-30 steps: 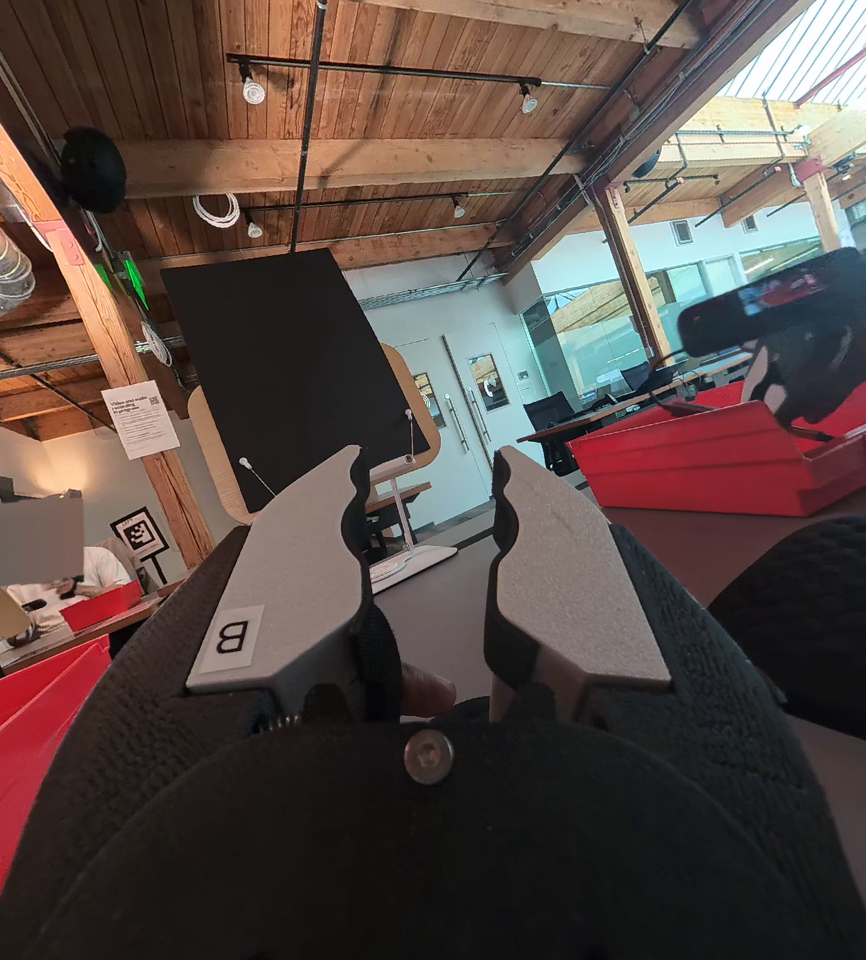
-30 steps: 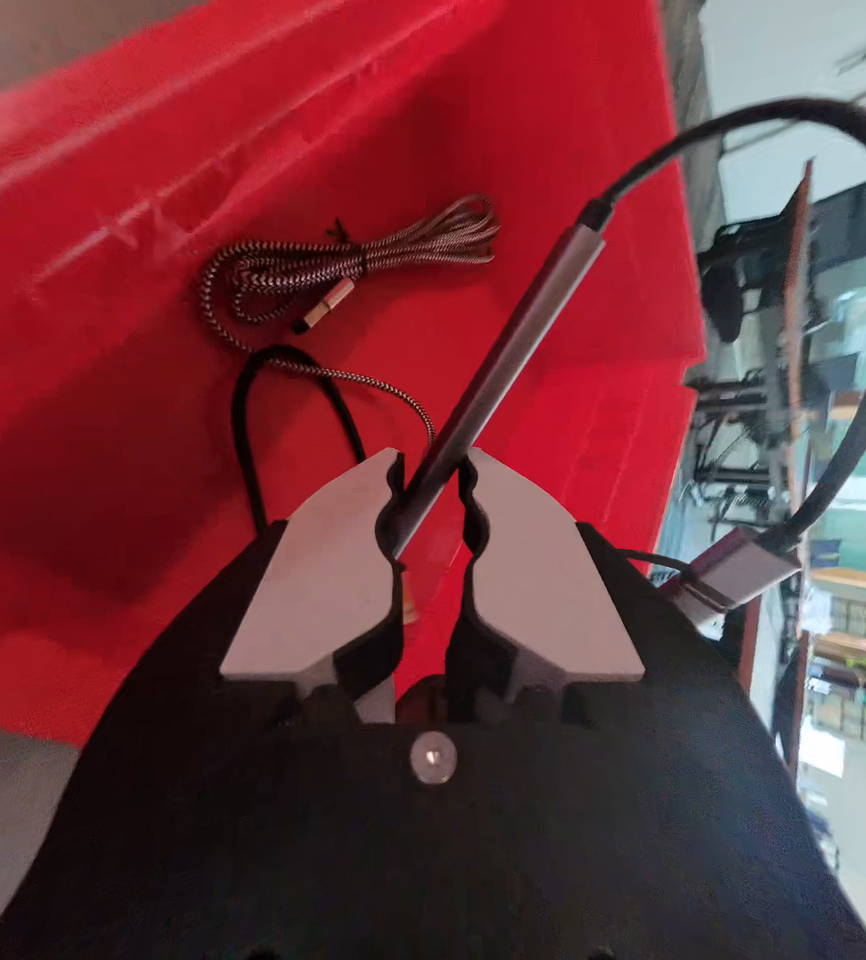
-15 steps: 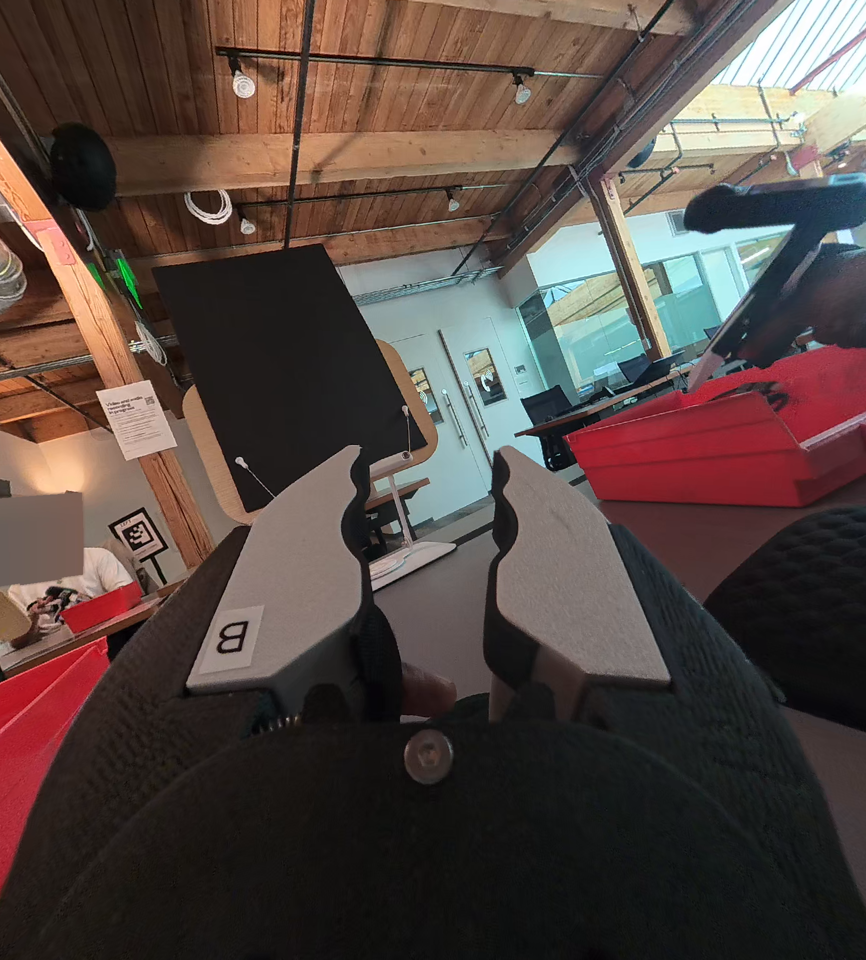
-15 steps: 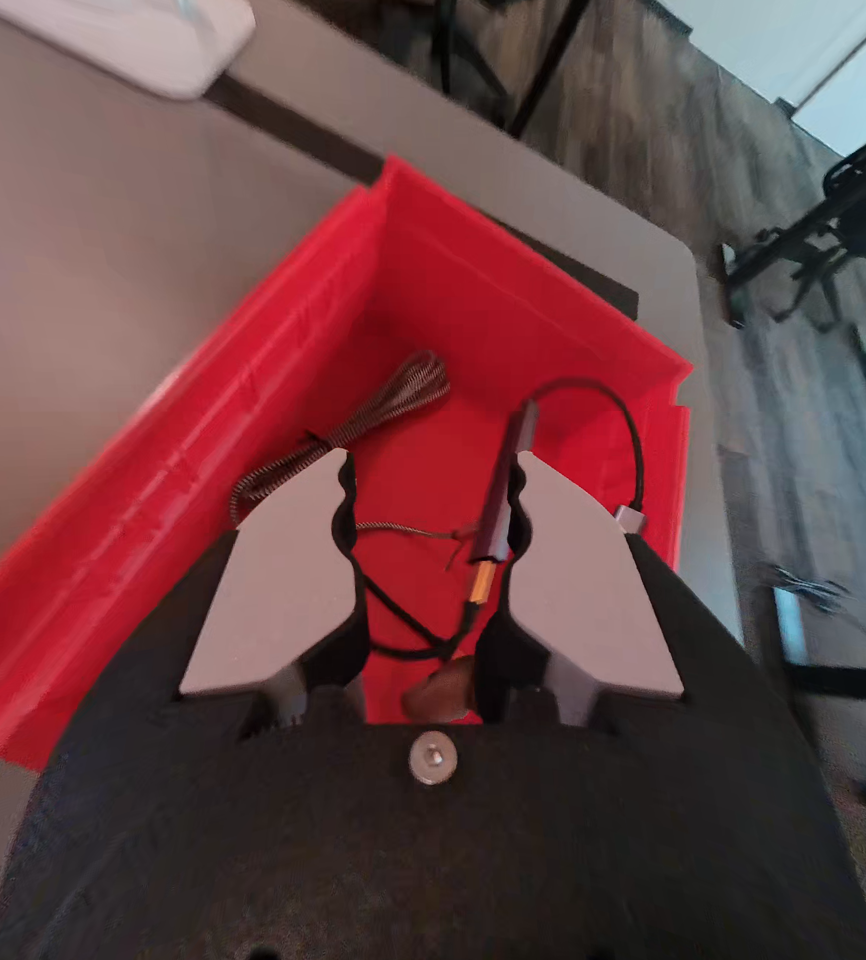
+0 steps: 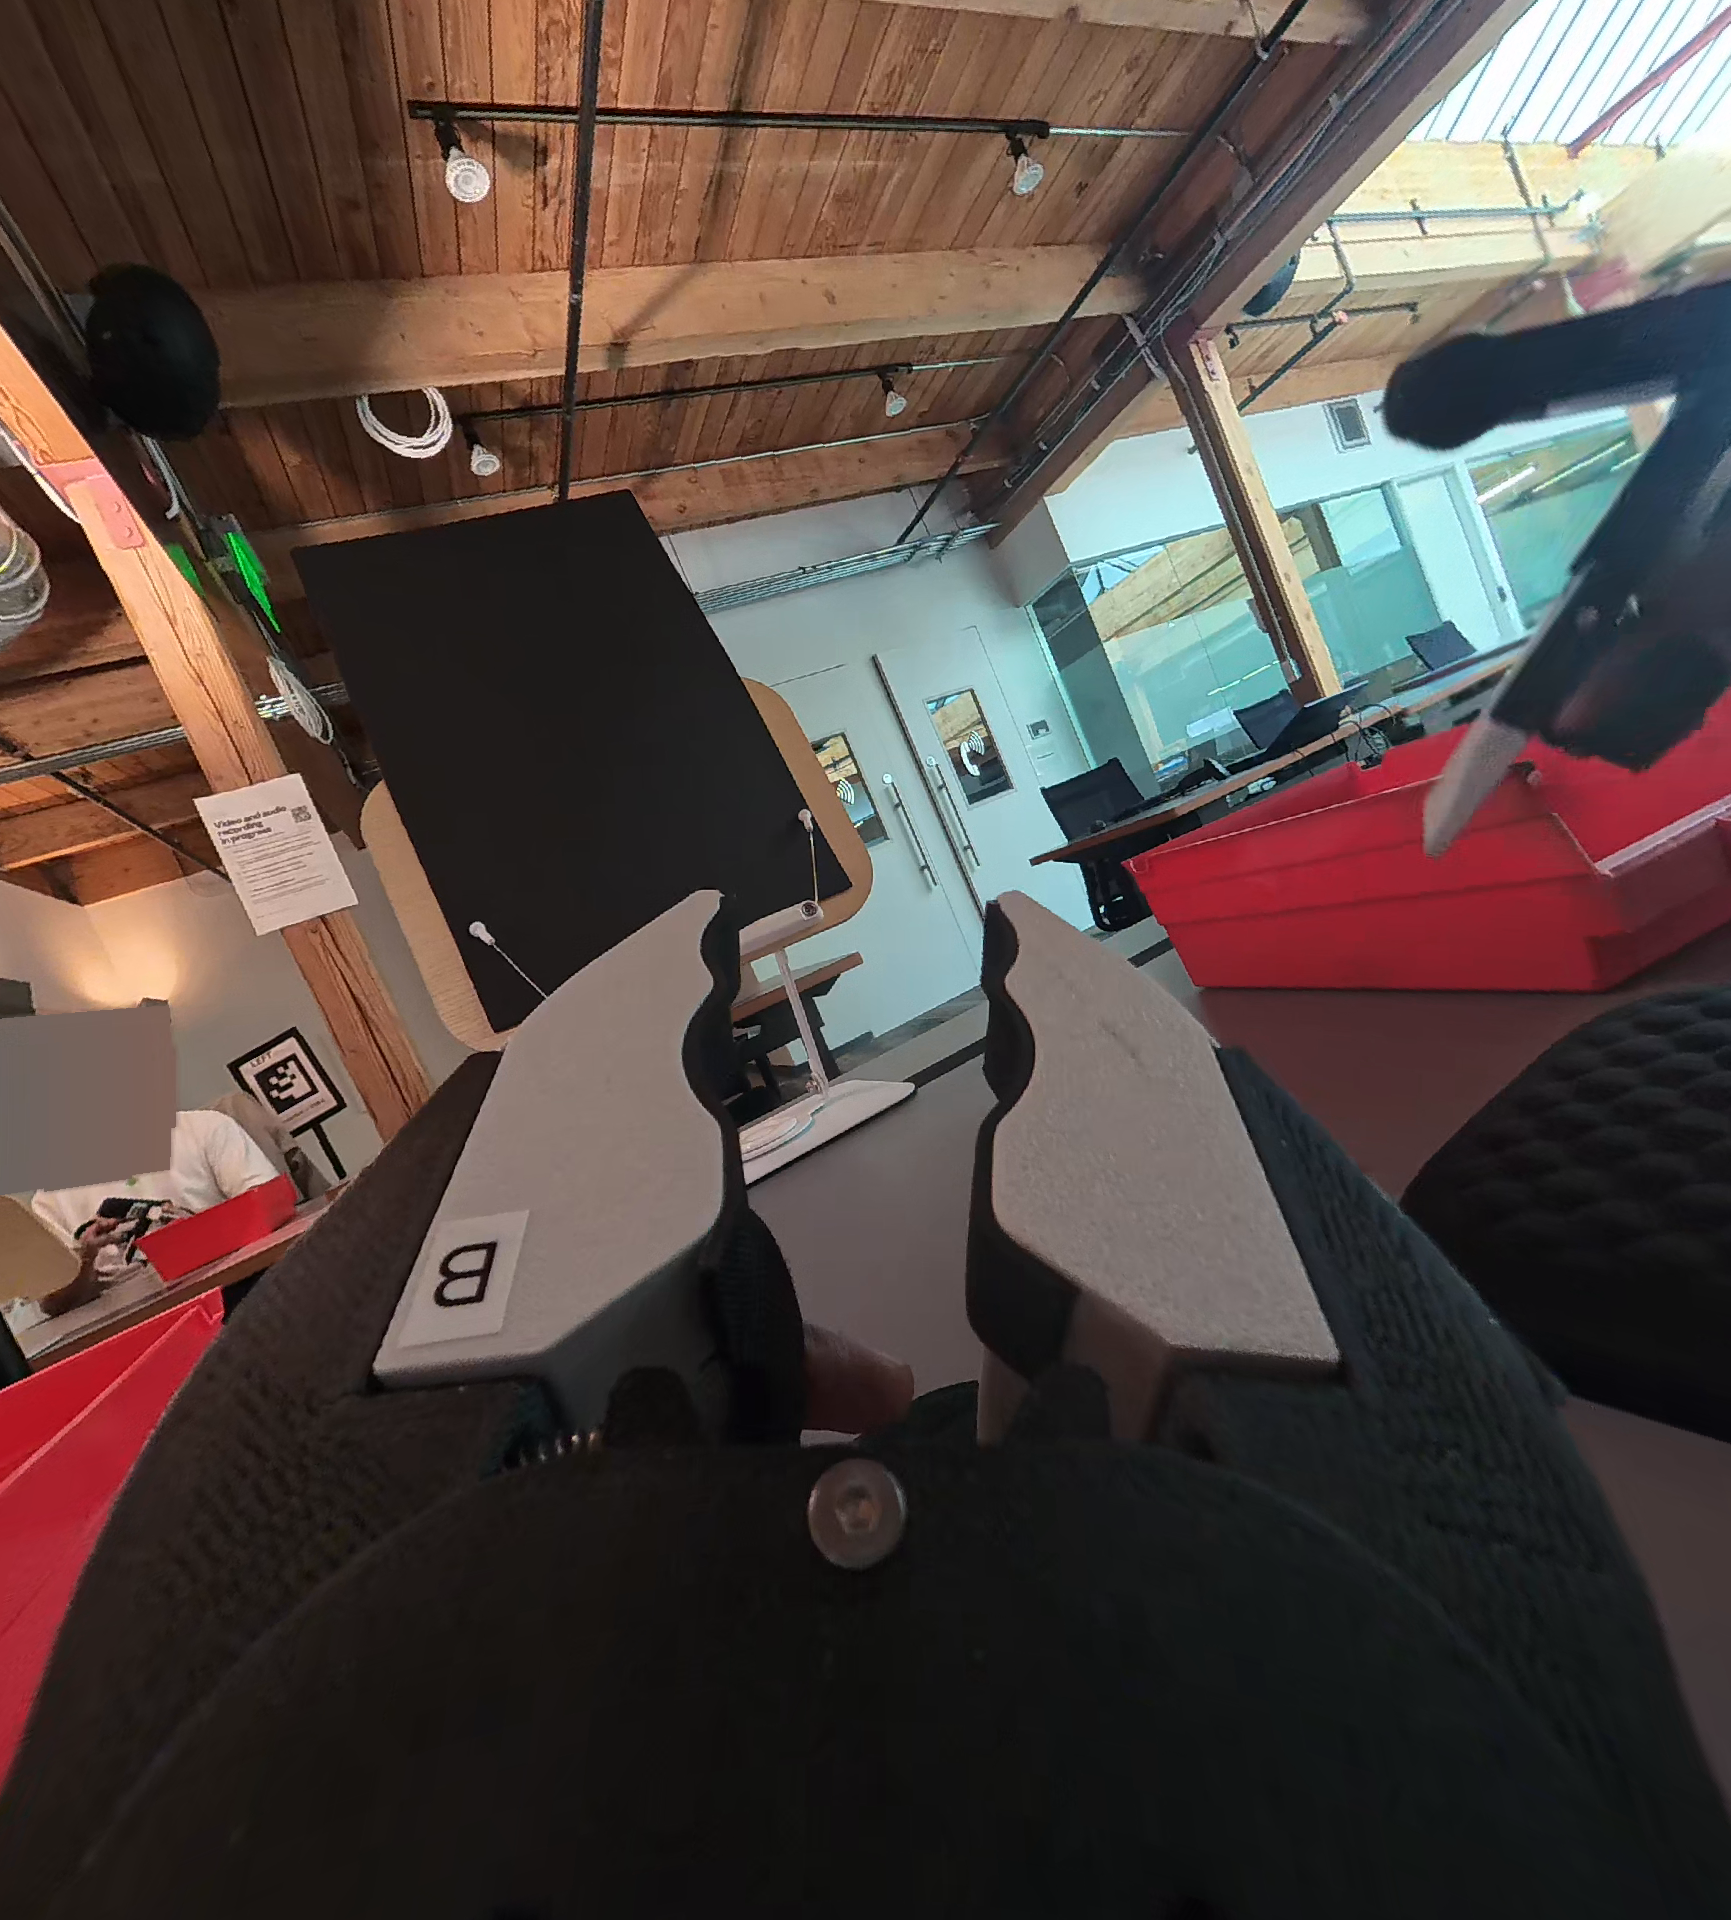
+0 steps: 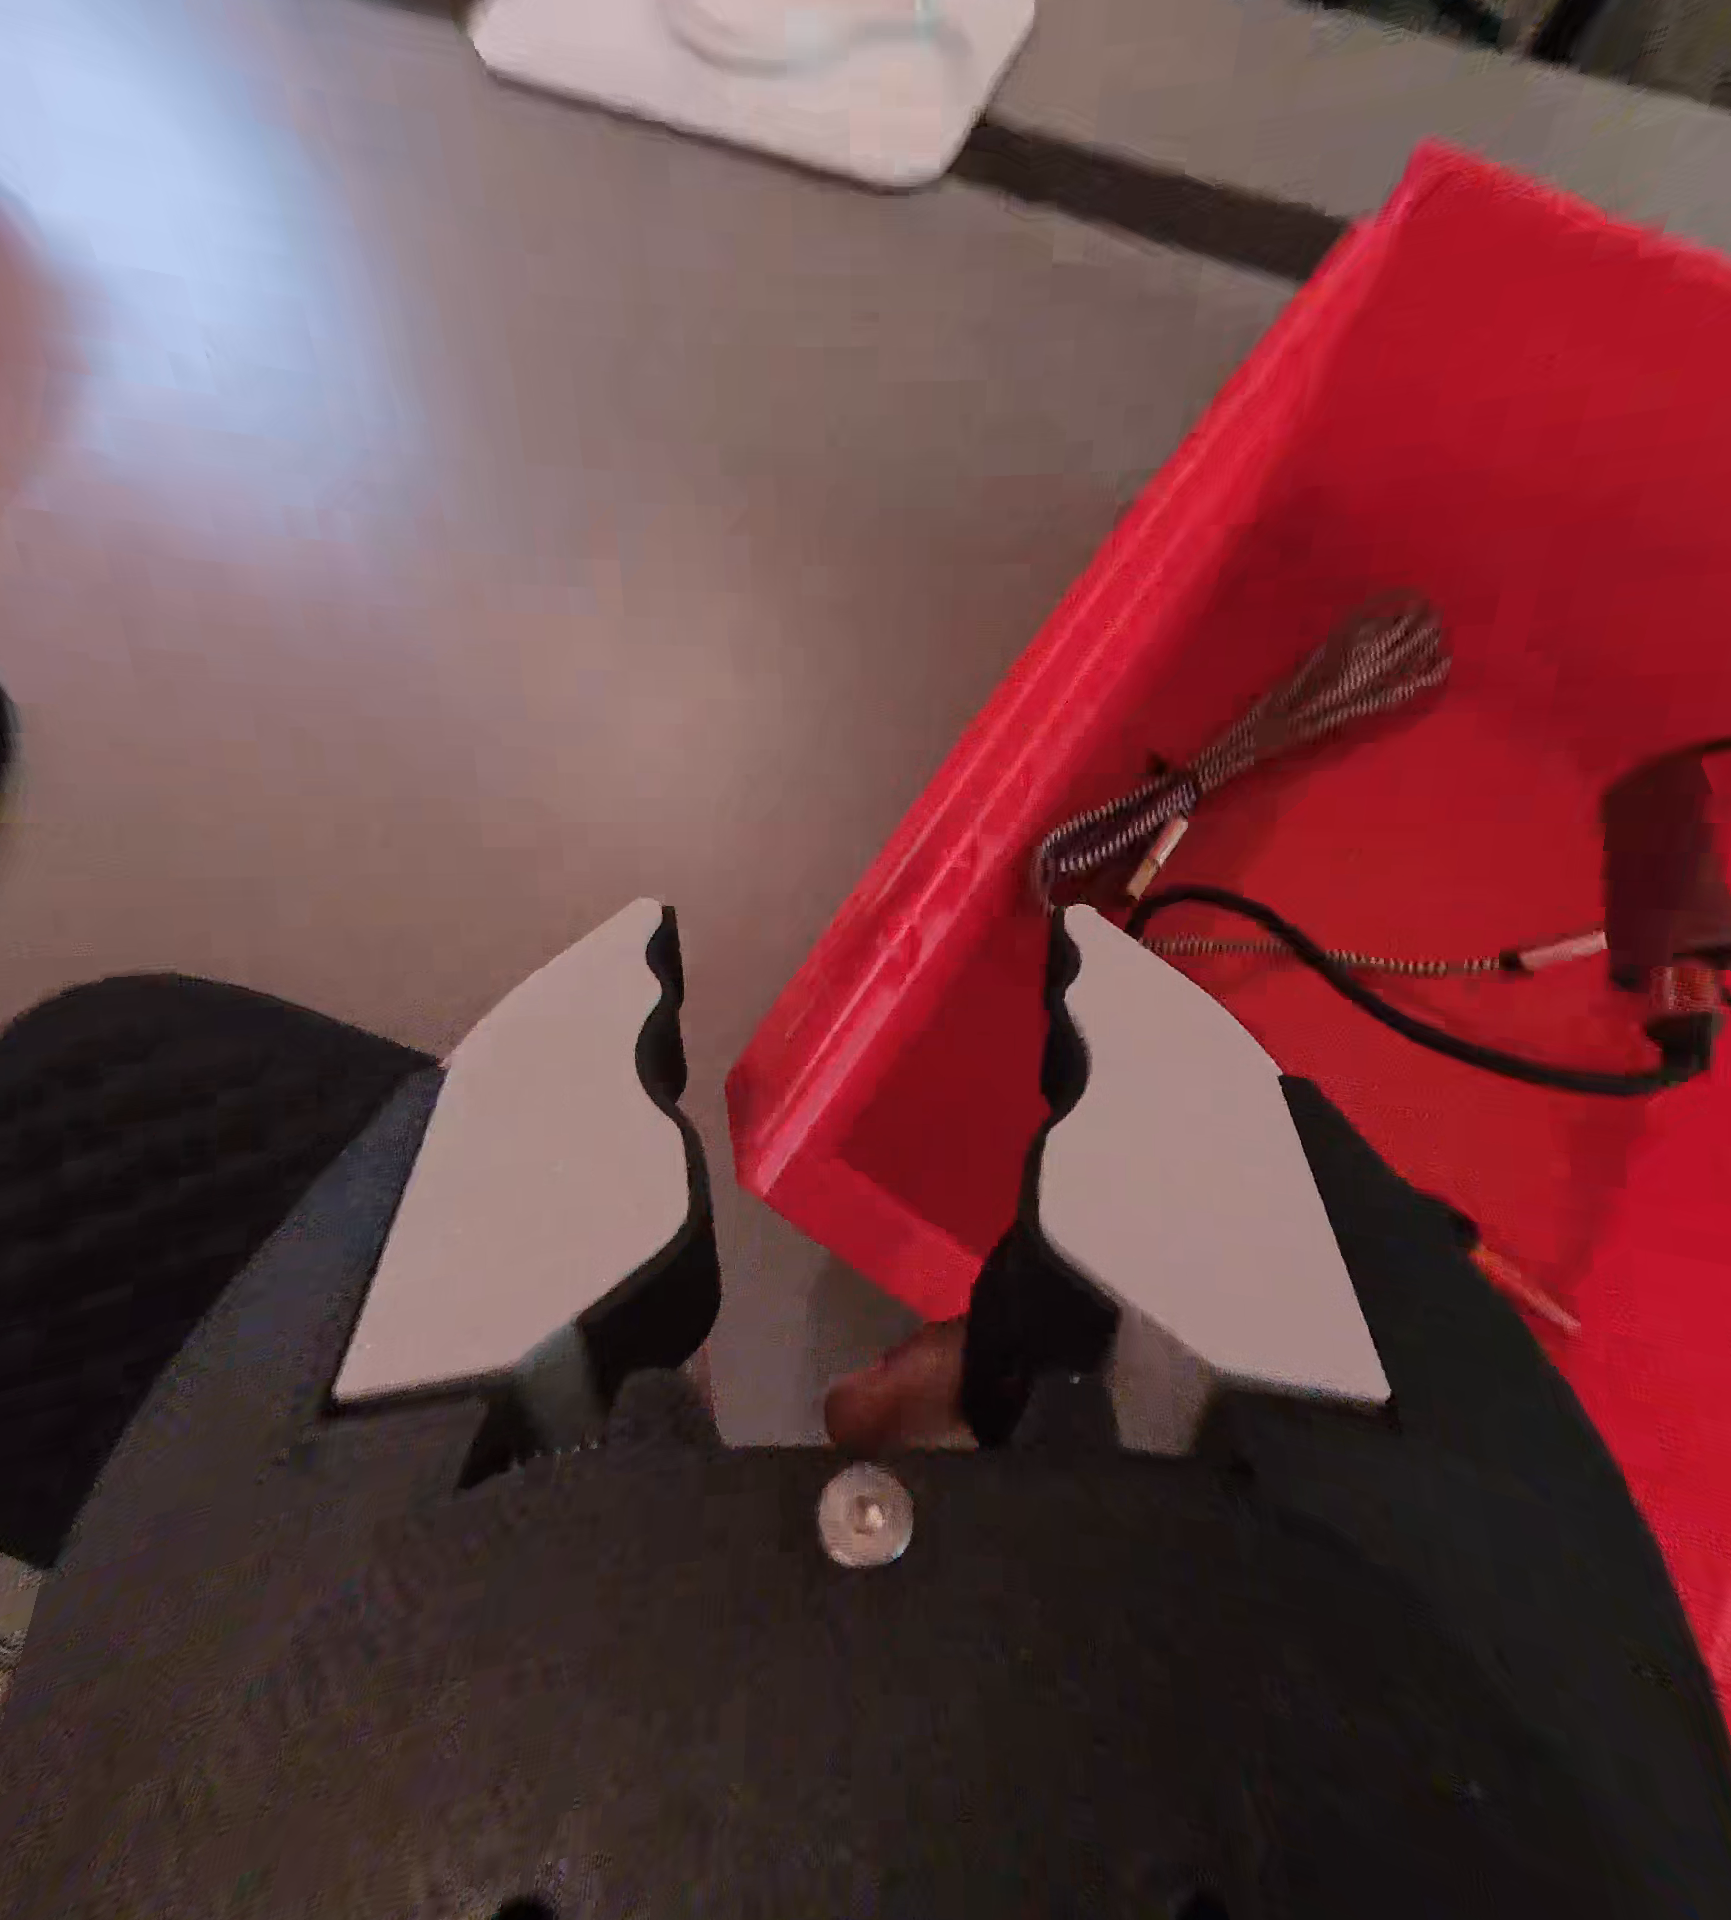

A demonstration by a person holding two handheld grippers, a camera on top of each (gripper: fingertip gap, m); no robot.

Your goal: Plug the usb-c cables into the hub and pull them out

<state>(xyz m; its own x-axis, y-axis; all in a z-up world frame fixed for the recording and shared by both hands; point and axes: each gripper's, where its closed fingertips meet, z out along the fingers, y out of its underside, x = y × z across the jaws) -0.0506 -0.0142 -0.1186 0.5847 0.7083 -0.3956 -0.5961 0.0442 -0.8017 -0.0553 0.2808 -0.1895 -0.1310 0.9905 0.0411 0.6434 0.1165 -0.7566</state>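
Note:
In the right wrist view a dark hub (image 6: 1666, 883) lies inside a red bin (image 6: 944, 935) with its black lead (image 6: 1360, 997) trailing. A braided USB-C cable (image 6: 1287, 727) lies coiled beside it, one plug (image 6: 1157, 852) showing. My right gripper (image 6: 866, 914) is open and empty, above the bin's near corner, left of the hub. It also shows in the left wrist view (image 5: 1463, 790), over the same bin (image 5: 1412, 914). My left gripper (image 5: 850, 914) is open and empty, low over the table, pointing up at the room.
A white stand base (image 6: 767, 83) sits at the table's far side, holding a black board (image 5: 549, 748). A black padded object (image 5: 1650, 1195) lies right of my left gripper. Another red bin (image 5: 30, 1475) stands at the left. A person sits far left. My right gripper is the nearer one to the plug (image 6: 1157, 852): about 10 cm, against 40 cm.
My right gripper let go of the hub, opened wide and rose, swinging left away from the bin. The hub now lies in the bin. My left gripper has barely moved.

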